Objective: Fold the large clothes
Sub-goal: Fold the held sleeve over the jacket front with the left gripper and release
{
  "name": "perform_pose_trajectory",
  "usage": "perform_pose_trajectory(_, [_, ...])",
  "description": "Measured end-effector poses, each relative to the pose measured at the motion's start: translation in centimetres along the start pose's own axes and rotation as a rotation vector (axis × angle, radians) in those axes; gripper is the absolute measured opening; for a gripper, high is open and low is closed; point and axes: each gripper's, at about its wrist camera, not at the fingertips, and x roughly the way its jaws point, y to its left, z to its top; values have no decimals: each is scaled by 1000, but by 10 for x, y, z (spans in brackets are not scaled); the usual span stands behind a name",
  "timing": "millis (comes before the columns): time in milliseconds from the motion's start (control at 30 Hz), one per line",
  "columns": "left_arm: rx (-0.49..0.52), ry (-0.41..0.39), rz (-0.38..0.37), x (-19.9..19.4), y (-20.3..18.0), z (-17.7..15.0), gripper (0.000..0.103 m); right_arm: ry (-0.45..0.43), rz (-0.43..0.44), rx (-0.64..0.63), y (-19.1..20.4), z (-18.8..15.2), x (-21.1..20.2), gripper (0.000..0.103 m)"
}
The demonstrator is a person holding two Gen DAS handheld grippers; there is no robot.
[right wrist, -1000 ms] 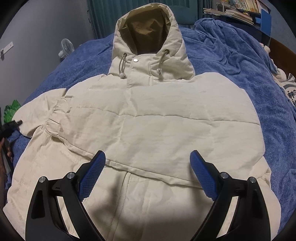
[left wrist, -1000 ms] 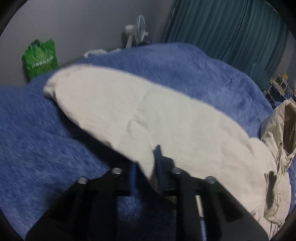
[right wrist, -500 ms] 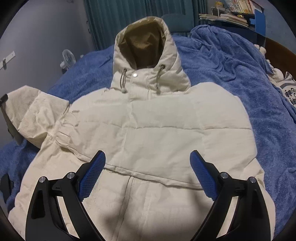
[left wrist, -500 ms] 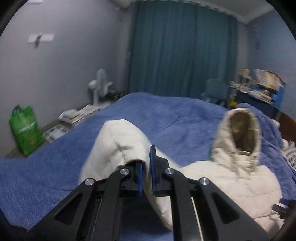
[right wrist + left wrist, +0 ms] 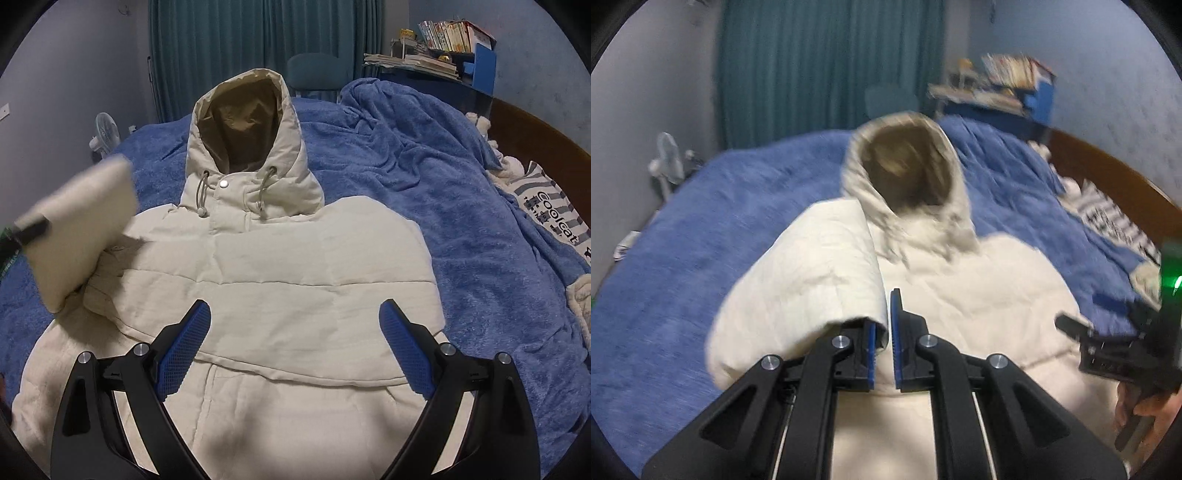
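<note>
A cream hooded puffer jacket lies face up on a blue blanket, its brown-lined hood at the far end. My left gripper is shut on the cuff of the jacket's sleeve, which hangs lifted off the bed beside the hood. The raised sleeve shows at the left in the right wrist view, blurred. My right gripper hovers open above the jacket's lower front with nothing between its blue pads. It appears at the right in the left wrist view, held by a hand.
A striped pillow and a wooden headboard lie at the right. A blue desk with books and a chair stand behind the bed before a teal curtain. A small fan stands at the left wall.
The left gripper closed on the sleeve, lifted it off the blanket and swung it right toward the jacket's body. The right gripper rose a little and stayed open.
</note>
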Motion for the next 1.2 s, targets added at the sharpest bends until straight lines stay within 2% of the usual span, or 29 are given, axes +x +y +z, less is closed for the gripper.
perform_pose_trajectory(67, [18, 69, -36, 23, -20, -13, 4, 1, -11, 4, -5, 1, 0, 89])
perform_pose_trajectory(200, [101, 136, -37, 50, -43, -35, 4, 5, -15, 26, -13, 3, 3, 89])
perform_pose_trajectory(267, [111, 171, -52, 61, -45, -44, 5, 17, -2, 47, -16, 4, 5, 89])
perform_pose_trajectory(333, [84, 203, -78, 69, -43, -47, 12, 27, 2, 63, -18, 4, 6, 89])
perform_pose_trajectory(367, [50, 229, -105, 74, -40, -46, 21, 30, 6, 73, -19, 5, 6, 89])
perform_pose_trajectory(400, [25, 243, -130, 74, -37, -48, 36, 32, 9, 79, -18, 5, 6, 89])
perform_pose_trajectory(433, [0, 252, -169, 73, -34, -47, 46, 32, 12, 85, -18, 6, 5, 89])
perform_pose_trajectory(467, [-5, 249, -180, 70, -36, -49, 62, 32, 11, 87, -18, 7, 3, 89])
perform_pose_trajectory(500, [-1, 237, -174, 66, -38, -48, 69, 30, 11, 88, -17, 7, 2, 89])
perform_pose_trajectory(600, [53, 204, -124, 46, -44, -47, 77, 28, 10, 87, -10, 9, -3, 89])
perform_pose_trajectory(733, [85, 194, -74, 20, -39, -44, 78, 23, 32, 90, 0, 12, -12, 89])
perform_pose_trajectory(833, [92, 162, -2, -1, -22, -41, 80, 24, 40, 66, 13, 12, -17, 89])
perform_pose_trajectory(1033, [-24, 167, 99, -18, 49, -48, 81, 41, 80, -21, 64, 10, -11, 89])
perform_pose_trajectory(1100, [-39, 188, 184, -14, 74, -53, 81, 30, 120, -69, 89, 8, -9, 89])
perform_pose_trajectory(1200, [-54, 216, 251, -6, 102, -61, 81, 31, 179, -159, 130, 2, -4, 89])
